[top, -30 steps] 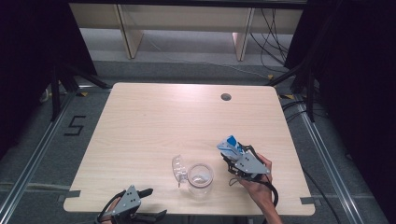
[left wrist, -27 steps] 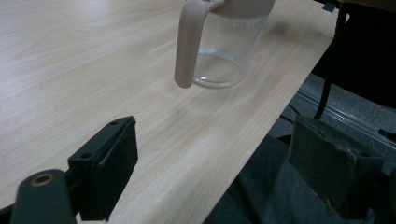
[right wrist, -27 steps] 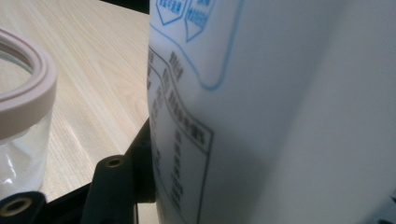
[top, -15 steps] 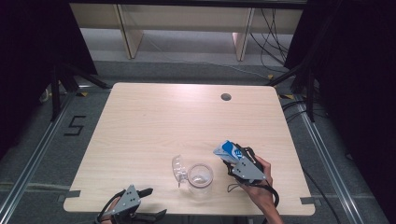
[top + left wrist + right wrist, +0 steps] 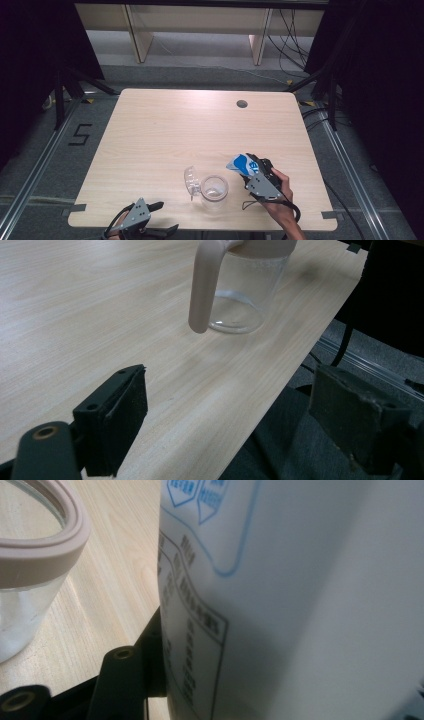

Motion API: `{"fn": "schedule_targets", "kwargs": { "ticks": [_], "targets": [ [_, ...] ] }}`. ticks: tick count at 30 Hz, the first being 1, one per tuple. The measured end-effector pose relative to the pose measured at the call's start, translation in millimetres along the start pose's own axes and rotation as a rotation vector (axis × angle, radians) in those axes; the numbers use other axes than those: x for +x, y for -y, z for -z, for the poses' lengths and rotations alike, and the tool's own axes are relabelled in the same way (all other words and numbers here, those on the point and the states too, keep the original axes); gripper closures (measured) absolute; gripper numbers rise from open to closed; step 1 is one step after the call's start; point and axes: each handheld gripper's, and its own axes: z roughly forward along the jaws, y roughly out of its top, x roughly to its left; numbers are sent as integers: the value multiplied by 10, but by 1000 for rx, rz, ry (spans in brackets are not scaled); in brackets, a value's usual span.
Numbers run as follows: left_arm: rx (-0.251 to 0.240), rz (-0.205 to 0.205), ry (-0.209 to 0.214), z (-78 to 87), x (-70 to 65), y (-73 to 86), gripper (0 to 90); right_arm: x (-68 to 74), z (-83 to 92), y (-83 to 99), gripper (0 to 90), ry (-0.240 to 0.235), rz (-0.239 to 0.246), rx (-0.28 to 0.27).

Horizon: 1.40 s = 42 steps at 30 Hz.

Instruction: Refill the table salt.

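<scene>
A clear glass jug (image 5: 214,189) with a beige rim and handle (image 5: 202,285) stands near the table's front edge, its clear lid (image 5: 191,179) flipped open to the left. Just right of it my right gripper (image 5: 251,171) is shut on a blue and white carton (image 5: 239,163), which leans over toward the jug. In the right gripper view the carton (image 5: 300,600) is close up beside the jug's rim (image 5: 45,555), and one black finger (image 5: 125,680) presses its side. My left gripper (image 5: 161,218) rests open at the front left edge, its fingers empty (image 5: 120,425).
The light wooden table (image 5: 175,130) has a round cable hole (image 5: 242,104) at the back right. Dark curtains stand at both sides, and cables lie on the floor behind. The table's front edge (image 5: 280,390) runs between my left gripper's fingers.
The carton in my right gripper has sunk slightly and tipped a little further left toward the jug. The left gripper and the jug have stayed put.
</scene>
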Motion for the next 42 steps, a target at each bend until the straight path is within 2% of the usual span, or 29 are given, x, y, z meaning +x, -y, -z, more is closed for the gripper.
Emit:
{"fn": "schedule_targets", "kwargs": {
  "ticks": [3,8,11,13,16,18,19,22,27,28,29,30,32,33,40,42],
  "targets": [
    [-4,6,2,0,-2,2,151,13,-8,-15,451,-4,40,1],
    [-3,6,3,-1,-3,4,151,42,-1,-30,451,-9,43,0],
    [-2,6,3,-1,-1,0,151,42,2,-42,451,-9,77,-4],
    [2,0,1,0,0,4,151,56,11,-44,451,-12,68,-6],
    [-5,7,1,-1,-2,2,151,50,8,-45,451,-12,110,-12],
    [-3,13,5,-6,-3,5,151,64,17,-43,451,-16,94,-16],
    [-3,14,4,-8,-3,8,151,60,12,-44,451,-18,112,-18],
    [-5,14,5,-6,-2,5,151,68,19,-45,452,-15,108,-10],
    [-4,16,5,-7,-2,7,151,53,14,-45,454,-9,141,2],
    [-4,15,5,-6,-1,4,151,65,22,-42,454,-4,131,9],
    [-4,15,4,-7,-3,4,151,60,21,-45,454,-6,153,9],
    [-2,12,4,-9,-3,7,151,72,28,-43,454,-4,141,14],
    [-3,14,5,-10,-4,10,151,76,26,-48,455,-8,165,9],
    [-3,14,5,-10,-4,10,151,89,32,-48,455,-5,156,13],
    [-3,16,5,-8,-2,7,151,114,38,-64,455,-8,183,15],
    [3,10,5,-8,-2,10,151,96,33,-81,455,-6,244,0]
  ]
}}
